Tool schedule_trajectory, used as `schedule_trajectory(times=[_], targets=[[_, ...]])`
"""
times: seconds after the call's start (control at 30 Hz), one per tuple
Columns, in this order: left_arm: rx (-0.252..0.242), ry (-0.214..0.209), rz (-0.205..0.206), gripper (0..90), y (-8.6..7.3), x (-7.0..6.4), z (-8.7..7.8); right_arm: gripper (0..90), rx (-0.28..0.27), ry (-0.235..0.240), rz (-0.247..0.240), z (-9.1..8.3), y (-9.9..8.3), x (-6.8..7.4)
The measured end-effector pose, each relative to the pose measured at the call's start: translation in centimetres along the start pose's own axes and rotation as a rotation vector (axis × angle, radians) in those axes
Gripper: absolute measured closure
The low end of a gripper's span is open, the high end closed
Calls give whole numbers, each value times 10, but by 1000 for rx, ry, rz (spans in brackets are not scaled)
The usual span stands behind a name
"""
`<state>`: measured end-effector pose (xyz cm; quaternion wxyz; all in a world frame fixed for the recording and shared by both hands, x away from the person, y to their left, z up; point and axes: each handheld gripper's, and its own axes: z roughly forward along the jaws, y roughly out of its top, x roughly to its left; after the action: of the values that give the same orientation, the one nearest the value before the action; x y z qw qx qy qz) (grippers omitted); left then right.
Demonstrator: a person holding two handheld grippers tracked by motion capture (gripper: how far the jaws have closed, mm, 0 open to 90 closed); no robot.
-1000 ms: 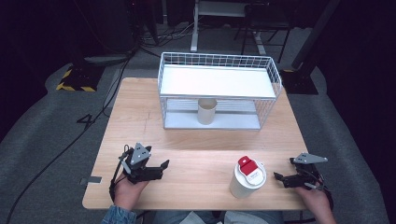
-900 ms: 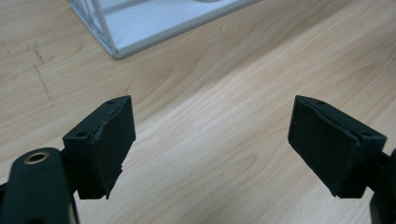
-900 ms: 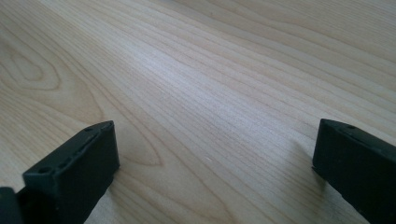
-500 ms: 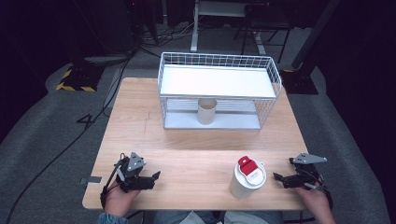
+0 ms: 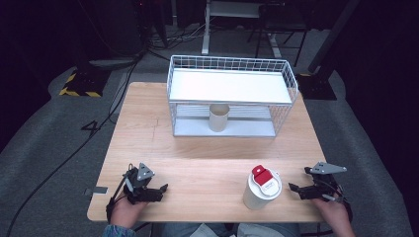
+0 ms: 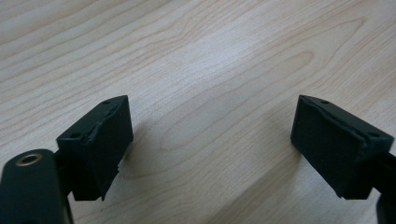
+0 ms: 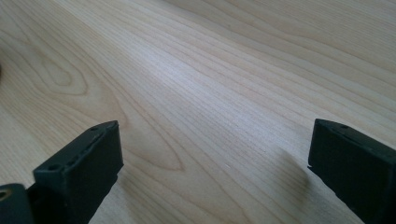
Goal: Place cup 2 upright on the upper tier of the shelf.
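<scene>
A white cup with a red-tabbed lid [image 5: 262,188] stands near the table's front edge, right of centre. A tan paper cup [image 5: 219,117] stands on the lower shelf of a white wire rack [image 5: 232,94] at the back of the table. My left gripper [image 5: 160,190] rests low at the front left, open, with bare wood between its jaws [image 6: 210,140]. My right gripper [image 5: 294,190] sits at the front right, just right of the lidded cup, open over bare wood [image 7: 215,154].
The wooden table [image 5: 197,158] has free room across its middle between the rack and the grippers. Dark floor, cables and stands lie behind and beside the table.
My left gripper has drawn back toward the front left edge of the table and lowered. The right gripper has hardly moved.
</scene>
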<state>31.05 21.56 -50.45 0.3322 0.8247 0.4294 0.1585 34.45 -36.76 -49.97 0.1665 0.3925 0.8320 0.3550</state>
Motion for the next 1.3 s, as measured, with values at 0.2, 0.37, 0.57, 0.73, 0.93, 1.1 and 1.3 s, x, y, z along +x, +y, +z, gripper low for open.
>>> schedule_trajectory(times=[0.2,0.37,0.57,0.73,0.93,1.1,1.3], targets=[[-3,-8,15,126,0,2,0,32,-7,12,-4,-3,1,1],[1,-9,30,125,0,3,-1,33,-17,17,2,-7,3,2],[1,-13,26,125,0,3,0,32,-62,35,-3,-19,9,6],[2,-13,28,125,1,3,0,32,-96,58,-6,-30,14,12],[-3,-12,27,125,1,3,1,33,-145,101,-22,-48,23,24],[-3,-14,26,125,1,3,1,32,-160,121,-41,-56,27,33],[-2,-14,24,125,1,3,1,0,-173,172,-60,-61,32,45]])
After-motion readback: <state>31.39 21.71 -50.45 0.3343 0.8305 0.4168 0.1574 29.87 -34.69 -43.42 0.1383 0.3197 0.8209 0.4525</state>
